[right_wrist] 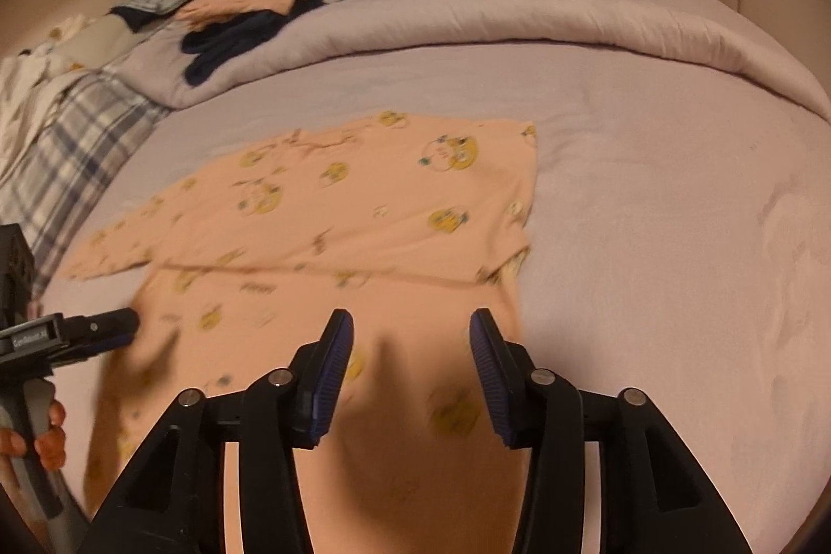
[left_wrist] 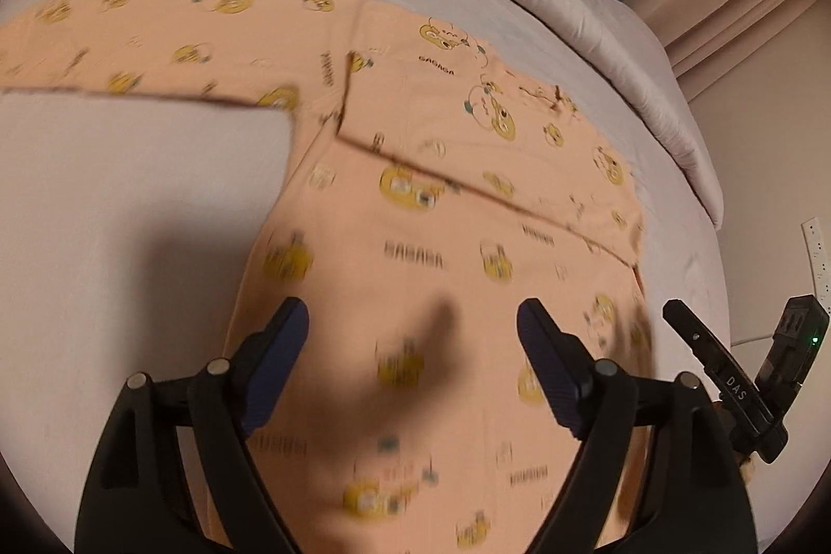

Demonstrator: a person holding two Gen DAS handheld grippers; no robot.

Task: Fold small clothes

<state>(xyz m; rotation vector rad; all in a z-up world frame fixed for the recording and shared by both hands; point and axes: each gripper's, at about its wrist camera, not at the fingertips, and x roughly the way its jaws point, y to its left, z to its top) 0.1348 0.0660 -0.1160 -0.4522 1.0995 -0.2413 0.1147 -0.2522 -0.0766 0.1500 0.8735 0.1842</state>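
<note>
Lying flat on the lilac bed cover (right_wrist: 649,190), the peach printed shirt (left_wrist: 415,190) has one sleeve already folded across its chest and the other sleeve stretched out to the left, so the folding looks about halfway. The left gripper (left_wrist: 413,336) hovers with jaws wide and empty above the near hem, and the right gripper (right_wrist: 410,351) hovers half open and empty beside it. Next they probably must pinch an edge of the cloth.
</note>
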